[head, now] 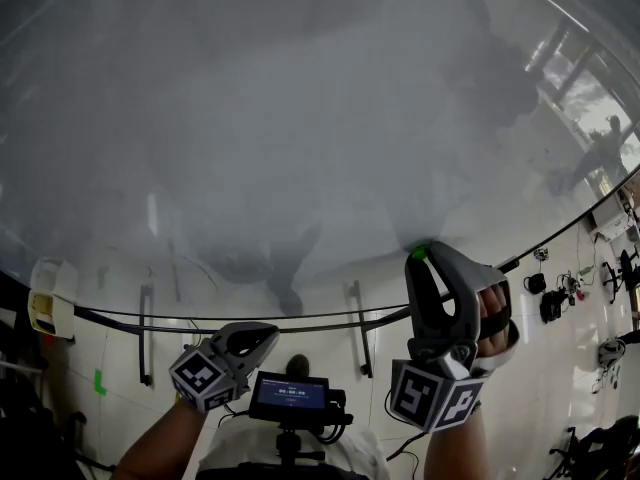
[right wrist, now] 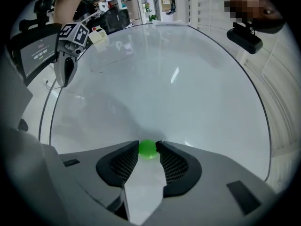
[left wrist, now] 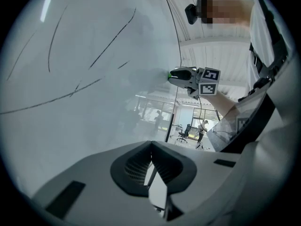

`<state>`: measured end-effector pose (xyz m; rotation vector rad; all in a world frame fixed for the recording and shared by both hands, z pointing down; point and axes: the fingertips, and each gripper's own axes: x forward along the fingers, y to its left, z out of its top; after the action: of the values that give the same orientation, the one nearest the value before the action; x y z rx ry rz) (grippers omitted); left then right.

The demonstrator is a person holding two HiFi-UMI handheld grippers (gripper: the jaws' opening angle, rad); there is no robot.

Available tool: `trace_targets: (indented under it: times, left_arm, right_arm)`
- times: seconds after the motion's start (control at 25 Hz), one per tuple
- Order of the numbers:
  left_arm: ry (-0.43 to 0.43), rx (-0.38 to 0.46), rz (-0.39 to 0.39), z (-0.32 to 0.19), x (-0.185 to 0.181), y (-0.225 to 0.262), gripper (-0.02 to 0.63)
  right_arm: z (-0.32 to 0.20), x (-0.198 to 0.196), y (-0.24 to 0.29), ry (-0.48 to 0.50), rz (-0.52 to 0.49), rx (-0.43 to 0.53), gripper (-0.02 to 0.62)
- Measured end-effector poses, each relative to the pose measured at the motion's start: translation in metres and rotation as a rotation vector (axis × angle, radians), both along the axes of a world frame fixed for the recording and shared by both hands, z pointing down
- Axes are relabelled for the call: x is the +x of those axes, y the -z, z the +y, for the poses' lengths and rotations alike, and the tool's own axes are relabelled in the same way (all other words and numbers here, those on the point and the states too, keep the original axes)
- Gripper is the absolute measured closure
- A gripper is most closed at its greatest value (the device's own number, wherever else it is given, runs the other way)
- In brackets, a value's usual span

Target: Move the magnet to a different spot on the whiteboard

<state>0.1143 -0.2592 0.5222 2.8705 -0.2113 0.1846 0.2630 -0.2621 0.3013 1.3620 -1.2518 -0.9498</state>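
Observation:
A small green magnet (right wrist: pixel 148 148) sticks to the whiteboard (right wrist: pixel 188 79) near its lower edge. My right gripper (right wrist: pixel 148 146) is shut on it, with a dark pad touching each side. The head view shows the same grip low on the board (head: pixel 300 118), the magnet (head: pixel 421 252) peeking out at the tip of the right gripper (head: pixel 425 259). My left gripper (head: pixel 262 334) hangs below the board's frame, off to the left, its jaws shut on nothing. Its own view shows the pads meeting at the left gripper's tip (left wrist: pixel 151 144) and the right gripper (left wrist: pixel 172 75) against the board.
The board's dark frame (head: pixel 250 317) runs just under both grippers. A white eraser holder (head: pixel 48 298) hangs at the board's left end. A small screen (head: pixel 290 393) sits at the person's chest. Faint pen lines (left wrist: pixel 70 91) cross the board. Chairs and gear (head: pixel 555 298) stand on the floor at right.

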Motion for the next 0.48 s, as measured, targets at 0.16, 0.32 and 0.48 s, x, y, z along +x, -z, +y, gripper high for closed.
trace_targets:
  times: [0.16,0.32,0.48]
  left_arm:
    - [-0.007,-0.023,-0.013,0.0057,0.0030,0.0021,0.572]
    - [-0.012,-0.032,-0.029,0.0085,0.0023,-0.0048,0.572]
    - [0.002,-0.019,0.004,0.0063,0.0025,0.0043,0.572]
  right_arm:
    - [0.0019,0.0013,0.0022,0.012,-0.003,0.007,0.408]
    - [0.0017,0.0004,0.0047,0.027,-0.006,0.013,0.379]
    - [-0.0020,-0.0025,-0.0020,0.027,-0.009,-0.003,0.379]
